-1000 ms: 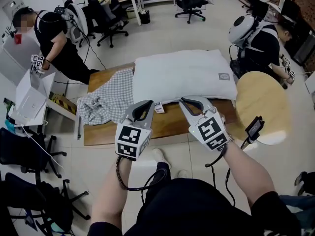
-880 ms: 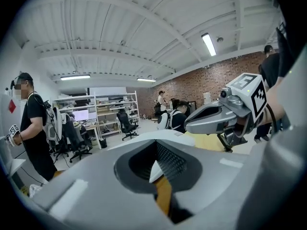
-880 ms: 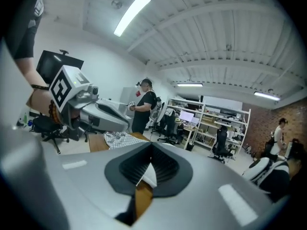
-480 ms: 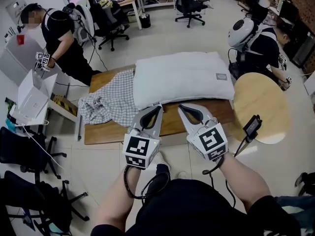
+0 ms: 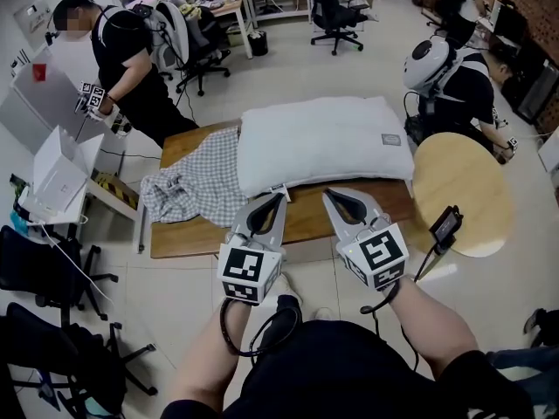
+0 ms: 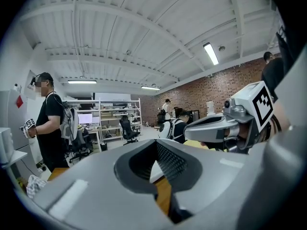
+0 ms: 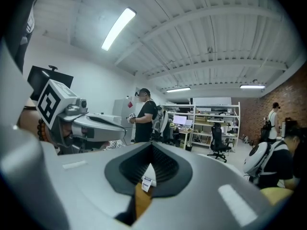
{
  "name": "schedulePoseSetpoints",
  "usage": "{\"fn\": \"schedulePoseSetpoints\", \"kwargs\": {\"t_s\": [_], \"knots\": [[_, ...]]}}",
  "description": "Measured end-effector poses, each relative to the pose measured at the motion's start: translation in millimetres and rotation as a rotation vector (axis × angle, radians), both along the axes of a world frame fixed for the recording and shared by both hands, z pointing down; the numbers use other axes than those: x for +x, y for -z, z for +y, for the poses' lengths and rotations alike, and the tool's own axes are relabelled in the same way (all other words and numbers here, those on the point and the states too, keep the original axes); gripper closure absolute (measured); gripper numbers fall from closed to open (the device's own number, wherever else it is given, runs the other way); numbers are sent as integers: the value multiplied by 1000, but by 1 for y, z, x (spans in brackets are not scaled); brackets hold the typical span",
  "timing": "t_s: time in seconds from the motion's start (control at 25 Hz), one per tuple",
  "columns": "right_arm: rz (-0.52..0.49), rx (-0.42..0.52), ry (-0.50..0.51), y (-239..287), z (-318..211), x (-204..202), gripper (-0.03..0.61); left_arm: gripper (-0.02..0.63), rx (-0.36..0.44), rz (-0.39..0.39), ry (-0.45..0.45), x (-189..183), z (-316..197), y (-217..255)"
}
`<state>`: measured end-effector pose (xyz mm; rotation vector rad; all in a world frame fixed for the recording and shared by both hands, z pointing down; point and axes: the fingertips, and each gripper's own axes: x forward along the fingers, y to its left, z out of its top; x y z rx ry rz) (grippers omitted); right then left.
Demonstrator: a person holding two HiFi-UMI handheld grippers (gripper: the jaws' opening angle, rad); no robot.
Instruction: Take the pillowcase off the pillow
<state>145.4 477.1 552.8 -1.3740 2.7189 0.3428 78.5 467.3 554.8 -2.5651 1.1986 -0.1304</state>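
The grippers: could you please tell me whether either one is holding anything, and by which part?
Nothing is held. The left gripper and right gripper are both shut on nothing; the white pillow and checked pillowcase lie on the wooden table.

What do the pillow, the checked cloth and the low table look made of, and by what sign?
The pillow: white fabric, matte, softly puffed. The checked cloth: thin fabric, probably cotton; it lies crumpled in folds. The low table: wood or veneer, brown, smooth.

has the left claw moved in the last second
Yes. The left claw shifted right along the front edge of the pillow: its tip was left of the small white tag there and now sits just below it.
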Motion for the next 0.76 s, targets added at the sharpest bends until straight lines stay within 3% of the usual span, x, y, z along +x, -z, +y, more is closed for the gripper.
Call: {"fn": "schedulePoseSetpoints", "kwargs": {"t_s": [0.76], "knots": [[13,16,3,10,8,1,578,611,5,-13,3,13,11,-4]]}}
